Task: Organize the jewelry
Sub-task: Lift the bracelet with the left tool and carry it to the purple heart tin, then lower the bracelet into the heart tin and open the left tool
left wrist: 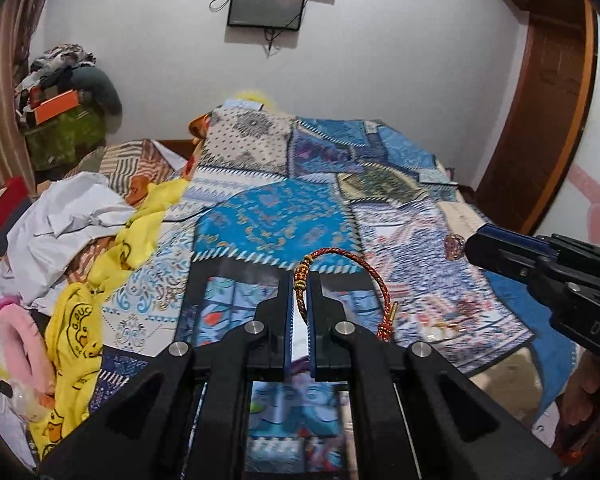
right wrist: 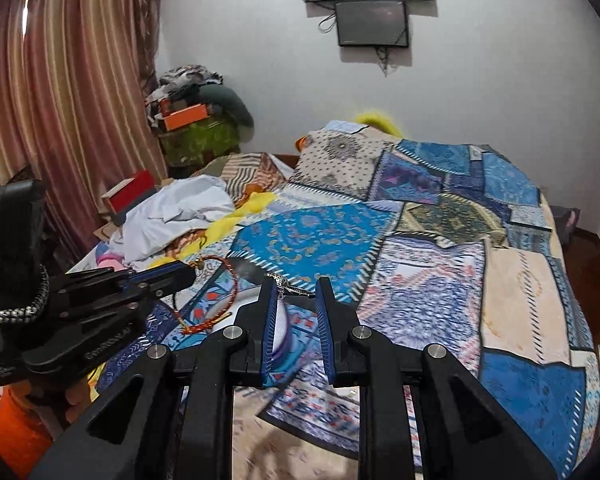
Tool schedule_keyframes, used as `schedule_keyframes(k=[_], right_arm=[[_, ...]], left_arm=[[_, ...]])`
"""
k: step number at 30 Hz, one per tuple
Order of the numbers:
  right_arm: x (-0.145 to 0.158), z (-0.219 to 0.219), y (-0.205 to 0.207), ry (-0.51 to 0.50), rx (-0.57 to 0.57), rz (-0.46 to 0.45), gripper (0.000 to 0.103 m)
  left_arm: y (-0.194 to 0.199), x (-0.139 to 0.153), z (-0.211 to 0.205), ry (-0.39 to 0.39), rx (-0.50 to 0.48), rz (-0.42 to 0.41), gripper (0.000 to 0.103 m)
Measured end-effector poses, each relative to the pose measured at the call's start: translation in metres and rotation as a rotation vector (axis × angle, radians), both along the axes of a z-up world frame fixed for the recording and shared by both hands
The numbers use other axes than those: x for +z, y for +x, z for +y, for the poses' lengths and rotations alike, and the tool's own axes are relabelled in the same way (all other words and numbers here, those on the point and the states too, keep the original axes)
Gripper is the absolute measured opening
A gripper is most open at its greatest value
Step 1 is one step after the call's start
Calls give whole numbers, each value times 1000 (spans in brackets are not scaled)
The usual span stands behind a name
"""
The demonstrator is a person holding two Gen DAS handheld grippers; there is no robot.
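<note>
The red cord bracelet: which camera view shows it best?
The left wrist view. There the red cord bracelet sits centred, pinched in the left tongs, with its gold beads and loop clear. The right wrist view shows the bracelet smaller, from the side, hanging from those tongs.

The left claw (left wrist: 300, 280) holds a red braided cord bracelet (left wrist: 342, 276) above the patchwork-quilted bed (left wrist: 284, 220). To its right, the right claw (right wrist: 296, 286) carries a small silver ring (right wrist: 290, 288) between its tips. A heap of white and yellow clothes (left wrist: 80, 232) lies on the bed's left side. Two dark wall-mounted screens (right wrist: 370, 4) hang behind the bed.
</note>
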State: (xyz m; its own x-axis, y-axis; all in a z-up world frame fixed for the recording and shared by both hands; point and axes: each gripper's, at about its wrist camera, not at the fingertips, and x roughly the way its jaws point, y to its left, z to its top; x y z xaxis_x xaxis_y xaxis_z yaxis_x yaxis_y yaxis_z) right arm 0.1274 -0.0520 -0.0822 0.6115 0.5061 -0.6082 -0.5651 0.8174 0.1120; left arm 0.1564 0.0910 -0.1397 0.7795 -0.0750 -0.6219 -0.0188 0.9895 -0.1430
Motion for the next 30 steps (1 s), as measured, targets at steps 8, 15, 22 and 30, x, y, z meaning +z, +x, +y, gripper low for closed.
schedule_keyframes(k=[8, 15, 22, 30], right_arm=[[-38, 26, 16, -55, 46, 106, 17], [-61, 39, 25, -75, 71, 184, 18], [-68, 53, 29, -94, 91, 208, 18], [-77, 63, 32, -133, 109, 217, 18]], left_arm=[[22, -39, 20, -19, 11, 96, 5], [35, -62, 19, -21, -15, 145, 5], [42, -67, 18, -35, -33, 154, 5], [40, -63, 20, -21, -31, 154, 5]])
